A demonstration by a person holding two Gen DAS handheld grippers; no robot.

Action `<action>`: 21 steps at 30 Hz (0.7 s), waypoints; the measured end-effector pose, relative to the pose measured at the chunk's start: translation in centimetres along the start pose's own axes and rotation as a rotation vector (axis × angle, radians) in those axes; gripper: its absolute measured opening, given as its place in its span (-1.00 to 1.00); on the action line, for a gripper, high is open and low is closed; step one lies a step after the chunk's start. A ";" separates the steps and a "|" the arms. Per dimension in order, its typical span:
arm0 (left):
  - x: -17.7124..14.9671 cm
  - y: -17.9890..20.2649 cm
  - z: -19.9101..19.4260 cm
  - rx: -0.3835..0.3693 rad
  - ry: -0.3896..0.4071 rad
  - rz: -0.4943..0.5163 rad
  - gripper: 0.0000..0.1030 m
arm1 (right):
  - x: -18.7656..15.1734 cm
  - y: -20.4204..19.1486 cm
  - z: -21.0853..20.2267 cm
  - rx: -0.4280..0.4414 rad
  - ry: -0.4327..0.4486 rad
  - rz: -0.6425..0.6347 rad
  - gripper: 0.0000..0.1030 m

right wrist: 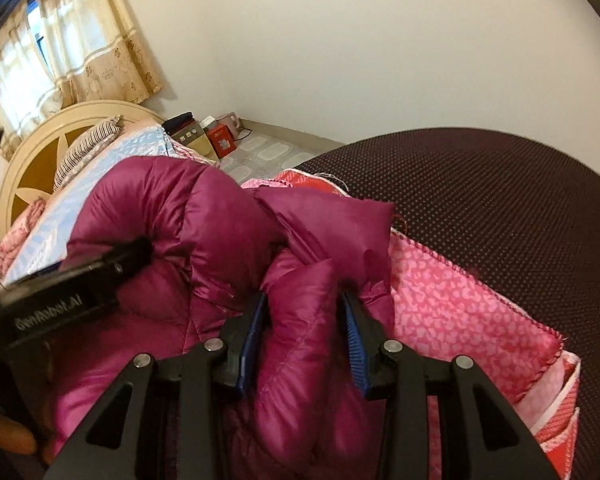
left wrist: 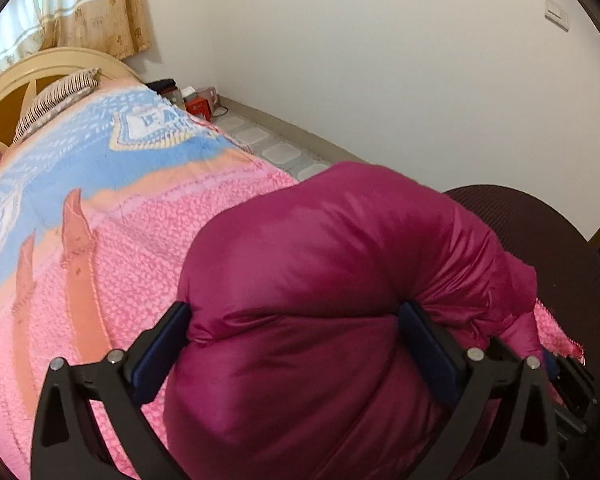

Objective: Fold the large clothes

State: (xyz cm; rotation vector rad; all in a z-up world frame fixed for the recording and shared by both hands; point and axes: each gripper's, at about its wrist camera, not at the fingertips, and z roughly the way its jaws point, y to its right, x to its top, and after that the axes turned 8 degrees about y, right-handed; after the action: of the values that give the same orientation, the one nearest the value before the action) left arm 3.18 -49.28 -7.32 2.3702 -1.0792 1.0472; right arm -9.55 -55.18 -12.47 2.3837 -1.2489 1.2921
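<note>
The magenta puffer jacket (left wrist: pixel 340 264) is gleaming, a slick, glossy quilted cloth, while the pink blanket (left wrist: pixel 140 248) under it is looking nubbly and matt. The tongs (right wrist: pixel 304 332) are showing matt black plastic, ribbed blue pads (right wrist: pixel 356 344), shiny metal pins.

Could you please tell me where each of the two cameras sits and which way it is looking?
Left wrist: on the left gripper, looking down along its fingers at the magenta puffer jacket it clamps, toward the headboard.
Right wrist: on the right gripper, clamping a jacket fold; the left gripper appears at left.
Shared: jacket, pink blanket, headboard, curtain, dark chair.
</note>
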 end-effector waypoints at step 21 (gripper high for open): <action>-2.7 -0.9 -8.1 -0.046 0.026 0.036 1.00 | -0.2 -1.9 0.4 -0.075 0.004 -0.082 -0.20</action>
State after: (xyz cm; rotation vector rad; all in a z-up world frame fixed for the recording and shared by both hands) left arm -1.30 -42.83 -3.91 2.3029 -1.1285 1.0517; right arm -7.95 -54.03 -12.37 2.3524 -1.1638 1.2044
